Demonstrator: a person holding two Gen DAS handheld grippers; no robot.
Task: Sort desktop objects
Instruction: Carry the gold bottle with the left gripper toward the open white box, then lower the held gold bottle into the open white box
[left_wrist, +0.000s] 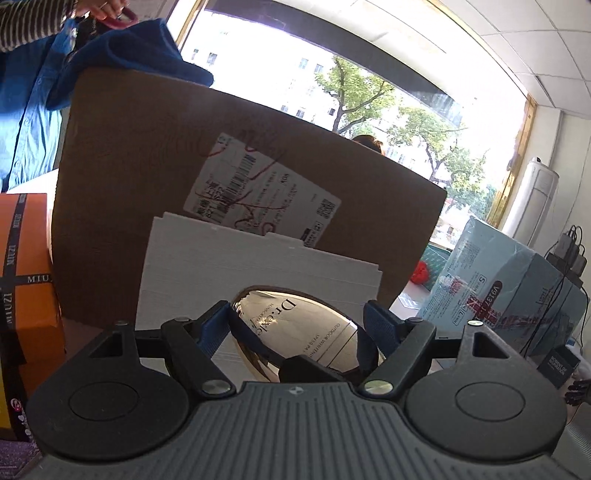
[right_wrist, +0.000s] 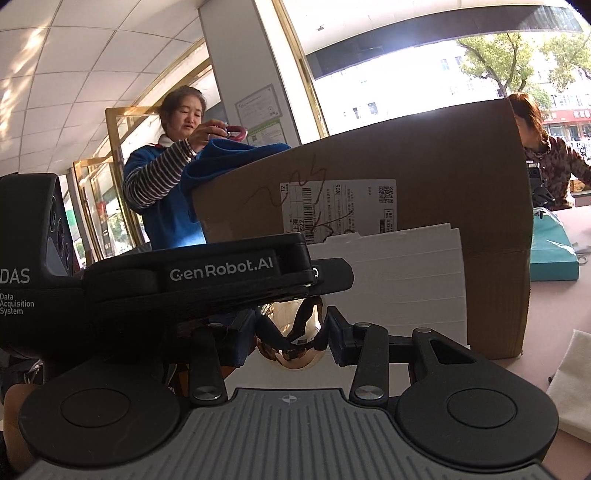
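A shiny gold sunscreen bottle with a white printed label sits between the blue pads of my left gripper, which is shut on it. In the right wrist view the same gold bottle also lies between the fingers of my right gripper, which touch both its sides. The left gripper's black housing crosses from the left just above the bottle and hides its upper part. Both grippers hold the bottle in front of a stack of white foam boards.
A large cardboard box with a shipping label stands close behind the foam boards. An orange box is at the left, a light blue carton at the right. A teal box and white cloth lie on the pink tabletop. Two people are behind the box.
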